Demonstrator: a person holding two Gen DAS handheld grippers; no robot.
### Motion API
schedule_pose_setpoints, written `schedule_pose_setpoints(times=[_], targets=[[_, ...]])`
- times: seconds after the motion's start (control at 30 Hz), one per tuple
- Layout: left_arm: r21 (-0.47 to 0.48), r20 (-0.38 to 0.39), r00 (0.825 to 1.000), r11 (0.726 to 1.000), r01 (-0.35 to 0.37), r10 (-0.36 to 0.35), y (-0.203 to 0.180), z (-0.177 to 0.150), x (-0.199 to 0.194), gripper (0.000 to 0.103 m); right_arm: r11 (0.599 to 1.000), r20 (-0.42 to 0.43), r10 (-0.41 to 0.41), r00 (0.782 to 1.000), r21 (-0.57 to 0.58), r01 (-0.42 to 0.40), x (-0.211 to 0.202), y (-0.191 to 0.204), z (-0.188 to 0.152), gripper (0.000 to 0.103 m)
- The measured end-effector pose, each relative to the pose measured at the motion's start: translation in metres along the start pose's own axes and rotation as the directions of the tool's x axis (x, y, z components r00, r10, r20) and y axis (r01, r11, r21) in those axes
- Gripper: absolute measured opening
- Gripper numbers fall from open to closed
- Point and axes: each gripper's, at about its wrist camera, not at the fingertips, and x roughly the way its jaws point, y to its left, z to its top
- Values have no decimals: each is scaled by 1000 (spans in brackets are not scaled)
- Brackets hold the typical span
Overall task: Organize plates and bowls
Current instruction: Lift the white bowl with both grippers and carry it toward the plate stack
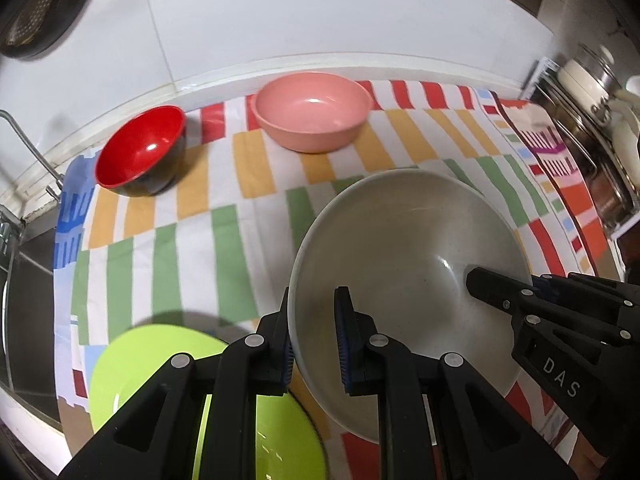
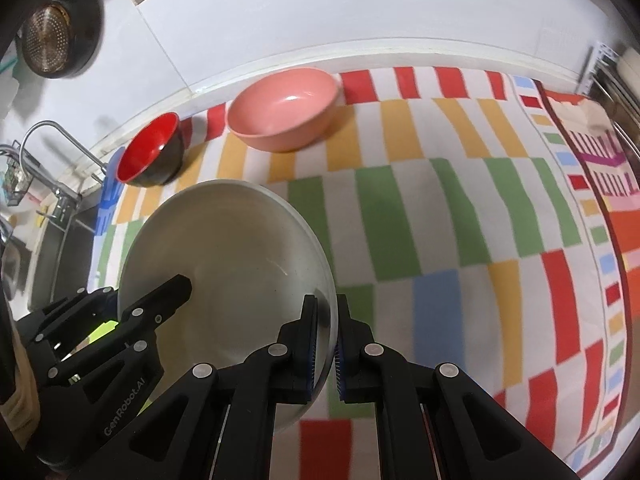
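A large grey bowl [image 1: 404,248] hangs above the striped cloth, held from both sides. My left gripper [image 1: 316,344] is shut on its left rim, one finger inside and one outside. My right gripper [image 2: 325,344] is shut on its right rim [image 2: 326,280] the same way, and shows in the left wrist view as a black finger [image 1: 504,292] inside the bowl. A lime green plate [image 1: 132,364] lies on the cloth below my left gripper. A pink bowl [image 1: 314,114] and a red bowl with a black outside [image 1: 140,150] stand upright at the back of the cloth.
The striped cloth [image 2: 440,208] covers the counter up to a white tiled wall. A sink with a tap [image 2: 56,136] lies at the left. A rack with pots [image 1: 592,92] stands at the right. A dark strainer [image 2: 52,40] hangs on the wall.
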Motion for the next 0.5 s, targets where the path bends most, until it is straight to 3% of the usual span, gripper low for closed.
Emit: schedule_pose_setpoints(times=[0.5], targets=[[36, -64, 997, 999, 40, -37, -62, -18, 17, 18, 998, -37, -35, 999, 56, 37, -6, -62, -32, 9]])
